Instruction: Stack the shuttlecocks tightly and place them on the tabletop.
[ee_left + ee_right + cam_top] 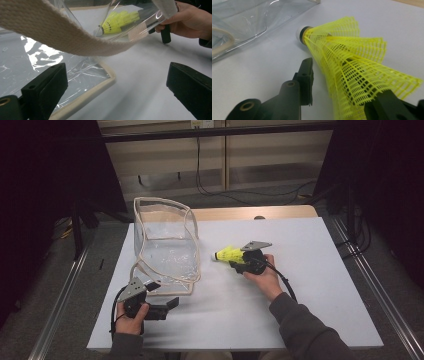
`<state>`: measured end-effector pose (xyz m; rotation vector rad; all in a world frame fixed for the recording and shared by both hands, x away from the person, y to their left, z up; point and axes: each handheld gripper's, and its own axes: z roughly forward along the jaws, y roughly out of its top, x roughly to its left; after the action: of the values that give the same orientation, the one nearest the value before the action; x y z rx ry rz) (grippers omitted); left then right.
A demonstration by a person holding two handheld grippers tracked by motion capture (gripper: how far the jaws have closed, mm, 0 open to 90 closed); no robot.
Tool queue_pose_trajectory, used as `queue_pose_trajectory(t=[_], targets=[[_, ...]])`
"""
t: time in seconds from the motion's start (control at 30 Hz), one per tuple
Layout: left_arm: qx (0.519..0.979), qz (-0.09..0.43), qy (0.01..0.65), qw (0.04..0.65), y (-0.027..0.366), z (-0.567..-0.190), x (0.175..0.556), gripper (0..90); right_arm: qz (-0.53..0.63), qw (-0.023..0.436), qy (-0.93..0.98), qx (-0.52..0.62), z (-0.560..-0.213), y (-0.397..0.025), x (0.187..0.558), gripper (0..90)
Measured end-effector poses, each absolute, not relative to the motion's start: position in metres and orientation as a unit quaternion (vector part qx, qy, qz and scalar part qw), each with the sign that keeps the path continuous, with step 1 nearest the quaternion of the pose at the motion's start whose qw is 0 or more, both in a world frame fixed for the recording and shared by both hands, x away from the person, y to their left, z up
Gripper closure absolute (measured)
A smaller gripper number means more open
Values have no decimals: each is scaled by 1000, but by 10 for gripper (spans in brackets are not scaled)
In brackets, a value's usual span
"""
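Shuttlecock point(227, 254) sits mid-frame in your right gripper point(239, 260), jaws pinching its yellow skirt, cork aimed at the clear bag point(165, 245) upper left. Your left gripper point(162, 307) waits spread wide, lower left by the bag's strap point(50, 32). Pickup looks done; bagging's likely left.

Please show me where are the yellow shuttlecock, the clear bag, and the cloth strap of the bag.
yellow shuttlecock point(352, 62), right gripper view, on its mesh skirt.
clear bag point(165, 240), high view, on its transparent side wall.
cloth strap point(50, 32), left gripper view, on the woven band crossing the top.
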<state>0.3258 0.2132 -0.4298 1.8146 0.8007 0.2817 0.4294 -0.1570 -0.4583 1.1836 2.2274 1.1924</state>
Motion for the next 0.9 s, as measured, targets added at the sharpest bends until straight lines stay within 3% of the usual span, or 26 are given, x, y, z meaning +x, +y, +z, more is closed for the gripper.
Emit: queue_pose_trajectory(t=[0.1,0.17,0.2,0.33,0.9], targets=[[763,119,338,538,213,-430,326,36,420,181,784,420,-460,-157,431,667],[764,119,337,537,214,-430,326,36,417,185,783,424,-460,-156,432,724],[763,118,338,537,213,-430,326,34,411,186,786,422,-461,-156,433,794],[764,119,338,537,214,-431,326,34,411,190,790,414,-460,-156,434,845],[764,121,336,537,212,-430,324,34,411,163,820,363,-448,-176,411,863]])
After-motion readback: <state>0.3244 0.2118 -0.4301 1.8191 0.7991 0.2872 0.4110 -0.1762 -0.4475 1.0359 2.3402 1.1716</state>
